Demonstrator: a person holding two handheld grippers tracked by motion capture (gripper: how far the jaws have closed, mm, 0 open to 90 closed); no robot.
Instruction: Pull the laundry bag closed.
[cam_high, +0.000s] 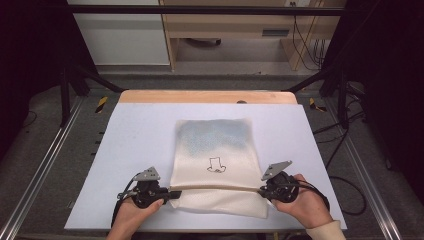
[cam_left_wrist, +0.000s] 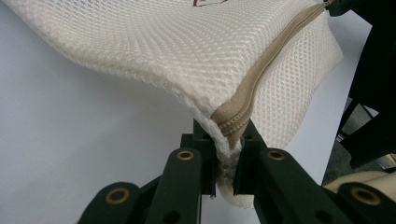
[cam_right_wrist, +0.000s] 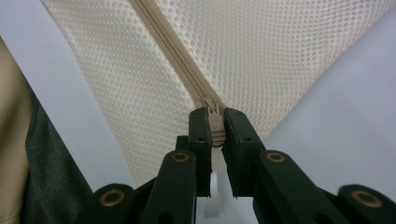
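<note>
A cream mesh laundry bag (cam_high: 215, 165) lies flat on the pale table mat (cam_high: 135, 135), with a small black drawing on its face and a beige zipper (cam_high: 215, 188) running across near its front end. My left gripper (cam_high: 172, 194) is shut on the bag's left edge at the zipper's end (cam_left_wrist: 231, 123). The mesh bunches between its jaws in the left gripper view. My right gripper (cam_high: 262, 191) is shut on the zipper pull (cam_right_wrist: 215, 126) at the bag's right edge. In the right gripper view the closed zipper (cam_right_wrist: 173, 46) runs away from the jaws.
The mat covers a wooden table whose far edge (cam_high: 207, 96) shows. Metal rails (cam_high: 45, 160) flank the table on both sides. Cables (cam_high: 345, 185) lie on the floor at the right. A cabinet and a desk stand beyond the table.
</note>
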